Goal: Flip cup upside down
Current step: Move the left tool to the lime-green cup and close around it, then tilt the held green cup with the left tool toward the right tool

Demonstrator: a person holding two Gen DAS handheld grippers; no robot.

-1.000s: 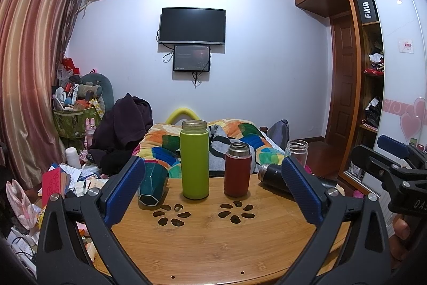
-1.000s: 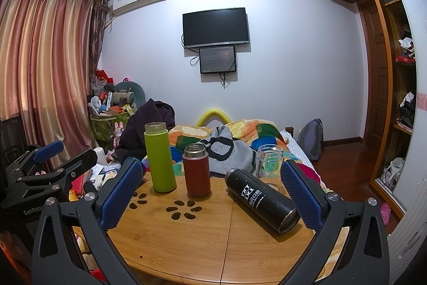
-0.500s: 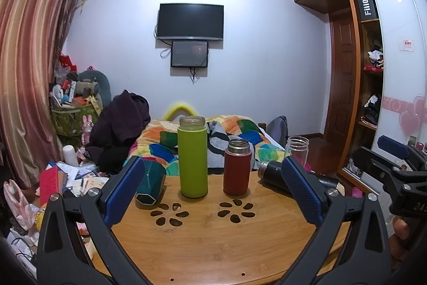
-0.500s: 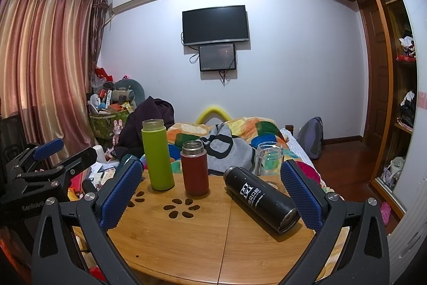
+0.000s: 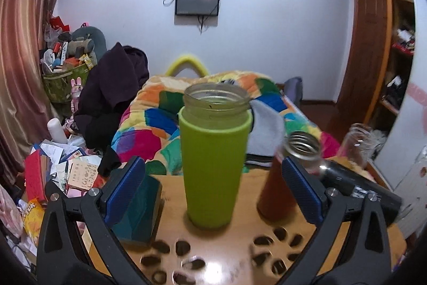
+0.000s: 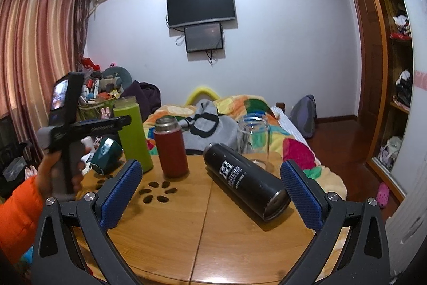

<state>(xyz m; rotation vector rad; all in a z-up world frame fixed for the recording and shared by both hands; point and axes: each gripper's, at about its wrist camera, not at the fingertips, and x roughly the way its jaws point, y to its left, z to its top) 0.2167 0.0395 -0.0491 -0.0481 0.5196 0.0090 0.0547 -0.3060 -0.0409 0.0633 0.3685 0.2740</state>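
Your left gripper (image 5: 213,183) hangs wide, blue pads spread, and right between them stands the green cup (image 5: 214,159), upright on the wooden table (image 5: 218,258), mouth up, nothing touching it. That looks like your target, judging by how it is framed. No contact yet: there is clear gap between each pad and the green sleeve.

Your right gripper (image 6: 210,190) is spread wide too and holds nothing. It hovers near the black flask (image 6: 246,180) lying on its side, its base end toward you. From that side you can see your left hand (image 6: 57,172) on the other tool's handle, beside the tipped teal mug (image 6: 105,152).

So the score so far: nothing flipped. The green cup is mouth up, the red flask (image 6: 170,147) just beside it upright as well, the glass jar (image 6: 253,140) behind the black flask.

What's left, as I read it, is nearly everything: close on the sleeve, lift, turn it over, set it down on its rim. Mind the red flask (image 5: 277,188) near your right-hand pad; it looks crowded there.
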